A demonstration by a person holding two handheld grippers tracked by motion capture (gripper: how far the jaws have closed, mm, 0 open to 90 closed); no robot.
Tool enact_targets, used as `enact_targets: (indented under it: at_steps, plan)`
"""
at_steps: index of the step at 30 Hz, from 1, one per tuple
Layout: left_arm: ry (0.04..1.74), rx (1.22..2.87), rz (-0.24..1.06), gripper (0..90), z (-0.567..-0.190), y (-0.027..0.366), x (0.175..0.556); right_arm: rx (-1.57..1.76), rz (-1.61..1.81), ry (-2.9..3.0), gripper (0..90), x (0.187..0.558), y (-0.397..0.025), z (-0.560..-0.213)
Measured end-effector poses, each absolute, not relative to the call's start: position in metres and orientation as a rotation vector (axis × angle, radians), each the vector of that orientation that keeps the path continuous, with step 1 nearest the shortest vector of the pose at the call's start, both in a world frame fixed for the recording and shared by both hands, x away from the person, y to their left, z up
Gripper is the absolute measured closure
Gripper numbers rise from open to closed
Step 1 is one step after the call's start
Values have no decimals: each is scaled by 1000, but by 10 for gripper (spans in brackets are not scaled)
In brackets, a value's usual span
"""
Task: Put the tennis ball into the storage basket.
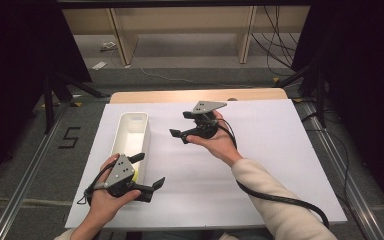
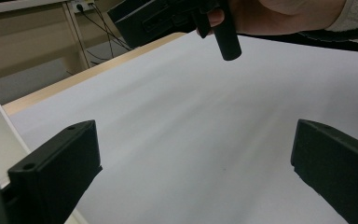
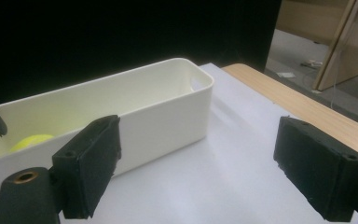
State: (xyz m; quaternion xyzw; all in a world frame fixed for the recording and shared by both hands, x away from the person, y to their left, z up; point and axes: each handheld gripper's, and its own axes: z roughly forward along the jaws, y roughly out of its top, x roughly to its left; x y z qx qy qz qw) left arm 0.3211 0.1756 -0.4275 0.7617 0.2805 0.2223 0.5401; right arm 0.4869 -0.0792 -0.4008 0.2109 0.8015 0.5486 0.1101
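A long white plastic bin (image 1: 130, 131) with rounded corners is seen lying lengthwise on the white sheet-covered table (image 1: 260, 150) in the high view, at about nine o'clock from the table's middle. A yellow-green ball (image 3: 30, 141) is held inside the bin at its near end, as shown in the right gripper view; in the high view only a sliver of it (image 1: 135, 175) is visible beside the left gripper (image 1: 149, 172). The left gripper is held in the person's left hand (image 1: 105, 197) at about seven o'clock on the table, just above the near end of the bin, with its jaws spread well apart and nothing between them; in the left gripper view bare white sheet is seen between the two black jaws. The right gripper (image 1: 185, 125) is held in the person's right hand (image 1: 220, 142) near the table's middle, toward twelve o'clock, raised off the surface and pointed toward nine o'clock at the bin's long side wall. Its jaws are likewise parted wide and hold nothing, with the bin's wall and the sheet seen between them in the right gripper view. The two grippers are well apart from each other. A strip of bare wooden tabletop (image 1: 195, 95) is exposed along the far edge at twelve o'clock
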Motion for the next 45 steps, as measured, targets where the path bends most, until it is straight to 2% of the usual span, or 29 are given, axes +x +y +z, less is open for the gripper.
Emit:
enact_targets:
  at_steps: [32,45]
  plan:
    - [669,1812,532,8,-428,176,321,737,1584,2277,154,475,-152,-407]
    - [670,1810,532,8,-428,176,321,756,1577,2251,154,466,-169,-406]
